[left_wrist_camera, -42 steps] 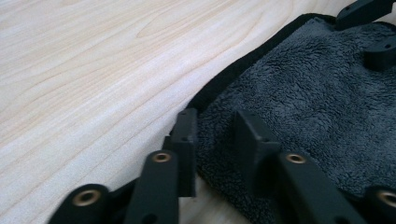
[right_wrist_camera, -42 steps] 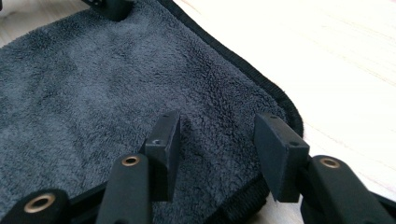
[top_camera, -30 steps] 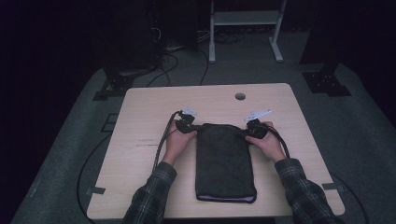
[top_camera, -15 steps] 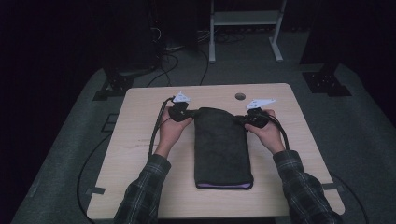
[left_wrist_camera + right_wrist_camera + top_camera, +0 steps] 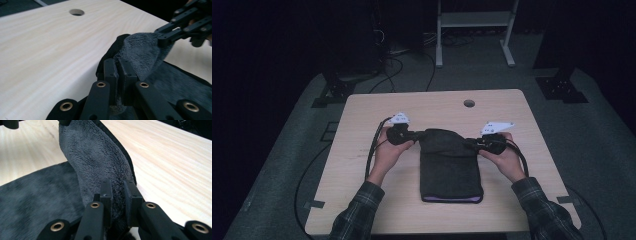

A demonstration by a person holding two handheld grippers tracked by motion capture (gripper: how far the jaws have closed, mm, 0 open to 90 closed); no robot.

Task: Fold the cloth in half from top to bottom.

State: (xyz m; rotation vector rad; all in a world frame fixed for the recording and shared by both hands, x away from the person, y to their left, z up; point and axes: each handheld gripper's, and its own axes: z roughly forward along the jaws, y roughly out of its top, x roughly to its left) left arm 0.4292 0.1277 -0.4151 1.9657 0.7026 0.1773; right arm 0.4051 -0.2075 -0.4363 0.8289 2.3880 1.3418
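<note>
Lifting the towel's (image 5: 451, 165) far edge, I had both the left gripper (image 5: 414, 135) and right gripper (image 5: 468, 143) pinching its corners; they'd drawn back toward me, starting the fold.

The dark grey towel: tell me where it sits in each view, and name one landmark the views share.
High view: the dark grey towel lies mid-table, its far corners lifted.
Left gripper view: it fills the lower right, a corner pinched in the left tool.
Right gripper view: it spreads across the left and centre, a corner pinched in the right tool.
Shared landmark: the pale wooden table, on which it lies.
</note>
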